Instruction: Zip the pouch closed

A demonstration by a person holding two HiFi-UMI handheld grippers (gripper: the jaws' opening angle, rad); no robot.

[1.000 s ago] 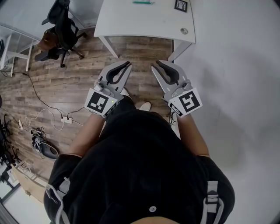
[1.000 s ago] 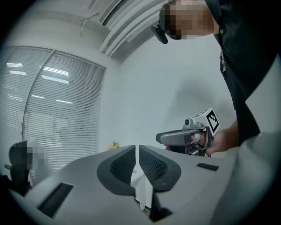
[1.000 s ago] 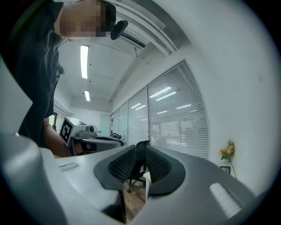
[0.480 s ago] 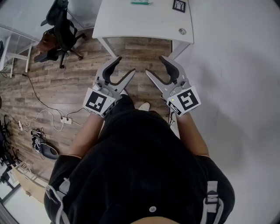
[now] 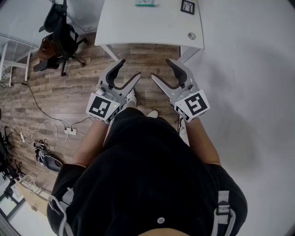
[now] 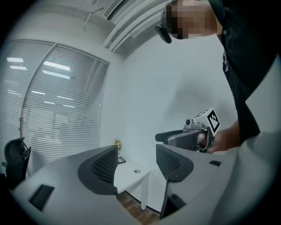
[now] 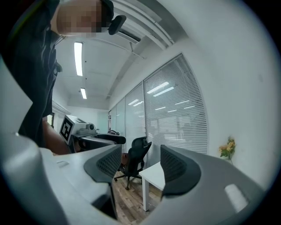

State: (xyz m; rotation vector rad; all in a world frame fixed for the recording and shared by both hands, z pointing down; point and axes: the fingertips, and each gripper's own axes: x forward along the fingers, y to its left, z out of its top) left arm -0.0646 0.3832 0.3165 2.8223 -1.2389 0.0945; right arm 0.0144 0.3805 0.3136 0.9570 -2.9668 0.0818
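- Head view: left gripper (image 5: 130,68) and right gripper (image 5: 160,69) are held level, side by side, just short of the white table's (image 5: 138,23) near edge, above wood floor (image 5: 69,92).
- Both pairs of jaws have just been opening – they now stand spread wide, and each gripper view shows nothing between them.
- Pouch: cannot be picked out for certain. A small green item (image 5: 146,3) lies at the table's far edge, cut off by the frame.
- Black-framed square card (image 5: 187,6) sits at the table's far right corner – its print is too small to read.
- Each gripper's cube bears a black-and-white square marker.

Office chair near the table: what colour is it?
The office chair is black, seen best in the right gripper view.
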